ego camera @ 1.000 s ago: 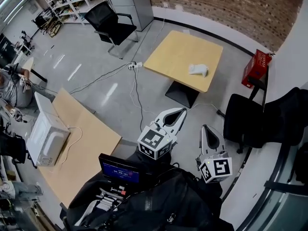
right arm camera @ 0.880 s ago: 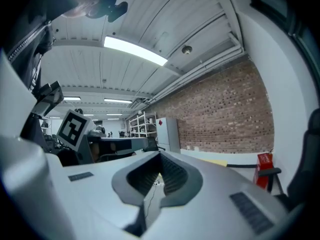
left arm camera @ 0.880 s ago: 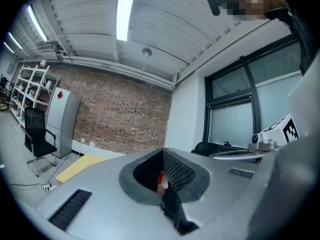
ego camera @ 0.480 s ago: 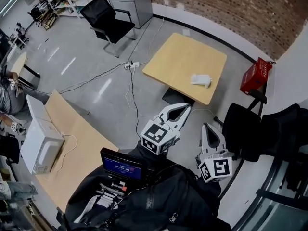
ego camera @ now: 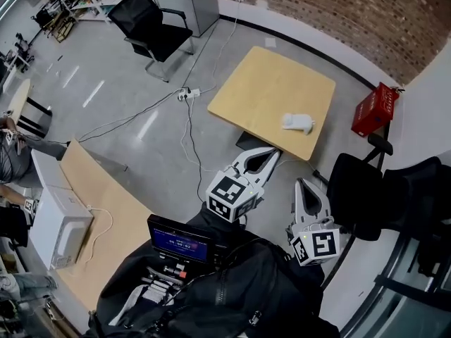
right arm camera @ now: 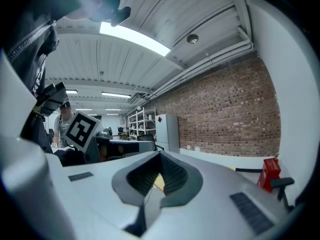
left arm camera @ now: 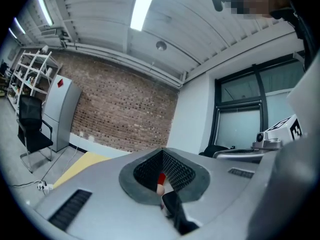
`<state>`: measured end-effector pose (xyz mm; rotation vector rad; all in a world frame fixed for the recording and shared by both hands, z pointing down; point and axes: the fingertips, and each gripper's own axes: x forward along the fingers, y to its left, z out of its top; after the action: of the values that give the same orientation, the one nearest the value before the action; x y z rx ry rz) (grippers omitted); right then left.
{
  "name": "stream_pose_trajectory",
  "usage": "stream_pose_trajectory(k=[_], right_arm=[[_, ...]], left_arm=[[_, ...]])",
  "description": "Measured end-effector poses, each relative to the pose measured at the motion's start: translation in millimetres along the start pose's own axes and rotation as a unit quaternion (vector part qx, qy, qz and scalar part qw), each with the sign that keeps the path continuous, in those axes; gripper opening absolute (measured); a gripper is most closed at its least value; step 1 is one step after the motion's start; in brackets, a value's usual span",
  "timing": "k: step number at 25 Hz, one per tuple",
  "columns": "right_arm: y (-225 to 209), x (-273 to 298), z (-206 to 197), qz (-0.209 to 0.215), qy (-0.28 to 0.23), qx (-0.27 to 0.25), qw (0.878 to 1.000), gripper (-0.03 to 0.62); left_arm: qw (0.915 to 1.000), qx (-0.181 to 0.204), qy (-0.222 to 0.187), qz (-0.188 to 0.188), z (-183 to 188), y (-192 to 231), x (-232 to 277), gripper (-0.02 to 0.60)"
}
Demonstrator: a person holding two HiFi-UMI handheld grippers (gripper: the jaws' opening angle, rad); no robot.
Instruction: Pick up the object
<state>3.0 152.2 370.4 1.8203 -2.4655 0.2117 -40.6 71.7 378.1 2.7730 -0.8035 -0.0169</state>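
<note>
A small white object [ego camera: 297, 122] lies near the right edge of a square wooden table [ego camera: 261, 90] ahead of me in the head view. My left gripper [ego camera: 273, 151] is held low in front of my body, jaws together, its tips pointing toward the table's near corner but well short of the object. My right gripper [ego camera: 303, 184] hangs beside it, shut and empty, further from the table. In the left gripper view the gripper [left arm camera: 162, 178] holds nothing, and a strip of the table [left arm camera: 85, 164] shows at left. The right gripper view shows its gripper [right arm camera: 159, 176] holding nothing.
A red crate [ego camera: 371, 110] stands on the floor right of the table. Black chairs sit at the far left [ego camera: 151, 23] and close on my right [ego camera: 366, 189]. Cables and a power strip [ego camera: 187, 94] cross the floor. A second wooden table [ego camera: 99, 210] carries a microwave [ego camera: 60, 224] on my left.
The head view has shifted so the table and white object sit slightly closer to the grippers and further right. Both grippers keep their pose and stay shut.
</note>
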Motion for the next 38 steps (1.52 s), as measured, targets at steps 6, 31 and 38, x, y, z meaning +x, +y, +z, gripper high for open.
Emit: stream_pose_trajectory(k=[6, 31, 38], right_arm=[[-10.0, 8.2, -6.3, -0.011, 0.019, 0.002, 1.0, 0.005], [-131.9, 113.9, -4.8, 0.06, 0.024, 0.016, 0.998, 0.005], [-175.4, 135.2, -17.3, 0.071, 0.038, 0.035, 0.996, 0.005]], left_arm=[[0.9998, -0.017, 0.008, -0.004, -7.0, 9.9, 12.8, 0.0], [0.998, 0.008, 0.035, 0.053, 4.5, 62.7, 134.4, 0.0], [0.9958, -0.007, 0.066, 0.064, -7.2, 74.5, 179.7, 0.0]])
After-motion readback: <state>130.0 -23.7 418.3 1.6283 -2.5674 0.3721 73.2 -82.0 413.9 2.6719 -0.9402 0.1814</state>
